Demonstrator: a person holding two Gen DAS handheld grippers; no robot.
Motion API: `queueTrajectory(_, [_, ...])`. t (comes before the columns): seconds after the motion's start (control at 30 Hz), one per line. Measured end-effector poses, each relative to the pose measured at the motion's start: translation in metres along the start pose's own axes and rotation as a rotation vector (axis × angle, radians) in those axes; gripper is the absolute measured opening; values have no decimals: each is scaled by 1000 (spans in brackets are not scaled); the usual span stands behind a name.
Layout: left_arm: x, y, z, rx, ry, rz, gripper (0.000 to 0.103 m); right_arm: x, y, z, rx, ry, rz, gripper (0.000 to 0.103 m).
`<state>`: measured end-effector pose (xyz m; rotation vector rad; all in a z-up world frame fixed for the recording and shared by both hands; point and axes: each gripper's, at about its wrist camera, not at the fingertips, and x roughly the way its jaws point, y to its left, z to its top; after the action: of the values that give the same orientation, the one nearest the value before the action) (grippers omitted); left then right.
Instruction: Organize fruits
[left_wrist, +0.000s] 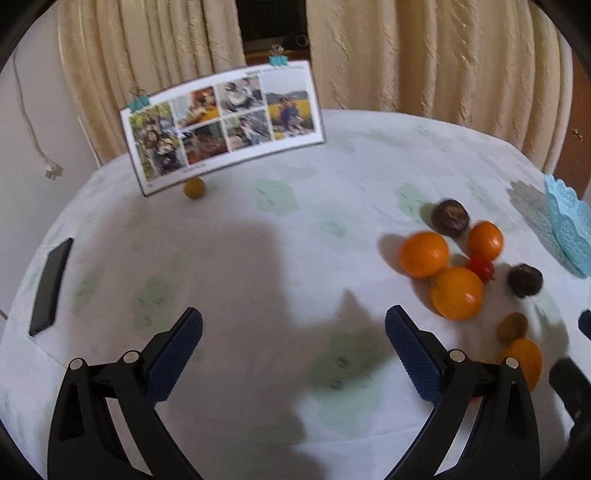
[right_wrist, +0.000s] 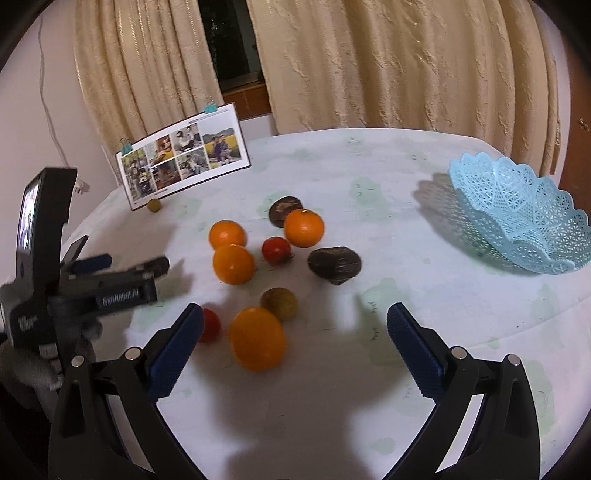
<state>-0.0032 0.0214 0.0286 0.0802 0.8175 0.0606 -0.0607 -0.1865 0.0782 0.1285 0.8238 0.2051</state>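
Several fruits lie loose on the white tablecloth (right_wrist: 369, 229): oranges, the nearest one (right_wrist: 257, 339) by my right gripper's left finger, red tomatoes (right_wrist: 276, 250), dark brown fruits (right_wrist: 334, 264) and a small brownish fruit (right_wrist: 279, 303). The light blue lace basket (right_wrist: 524, 218) stands at the right, nothing visible in it. My right gripper (right_wrist: 295, 332) is open and empty above the table, just right of the nearest orange. My left gripper (left_wrist: 293, 332) is open and empty, left of the fruit cluster (left_wrist: 456, 293); it also shows in the right wrist view (right_wrist: 122, 269). The basket's edge (left_wrist: 569, 225) shows at the far right.
A photo card (left_wrist: 221, 127) stands clipped upright at the back left, with a small yellow-green fruit (left_wrist: 194, 187) in front of it. A black phone (left_wrist: 50, 286) lies near the table's left edge. Curtains hang behind the round table.
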Motion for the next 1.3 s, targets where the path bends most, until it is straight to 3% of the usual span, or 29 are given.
queueTrajectory(0.2, [3,14,4,-27,-3,31,98,0,-2,0,13,5,7,101])
queueTrajectory(1.3, [18,7,-4,-8,29,-10,98,6,-6,-3,56,47,38,101])
